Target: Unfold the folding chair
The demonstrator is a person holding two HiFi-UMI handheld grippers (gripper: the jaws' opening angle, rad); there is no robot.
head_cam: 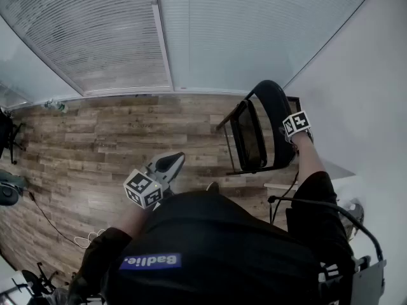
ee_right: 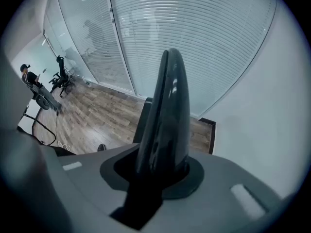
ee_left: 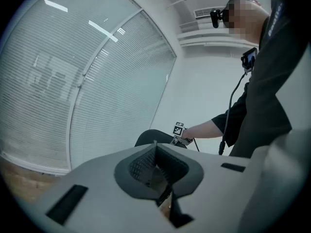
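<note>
A black folding chair (head_cam: 254, 135) stands folded, close to the white wall at the right of the head view. My right gripper (head_cam: 291, 135) points down onto the chair's top edge, shut on the black backrest (ee_right: 165, 106), which fills the gap between its jaws (ee_right: 163, 166). Its marker cube (ee_left: 179, 128) and the backrest (ee_left: 151, 137) also show in the left gripper view. My left gripper (head_cam: 173, 162) hangs over the wood floor left of the chair, roughly level, shut on nothing (ee_left: 155, 166).
A glass wall with blinds (head_cam: 127, 37) runs along the far side, and a white wall (head_cam: 362, 94) closes the right. Cables (head_cam: 82, 239) lie on the wood floor (head_cam: 95, 145) at the left. Another person stands by office chairs (ee_right: 48, 89) in the distance.
</note>
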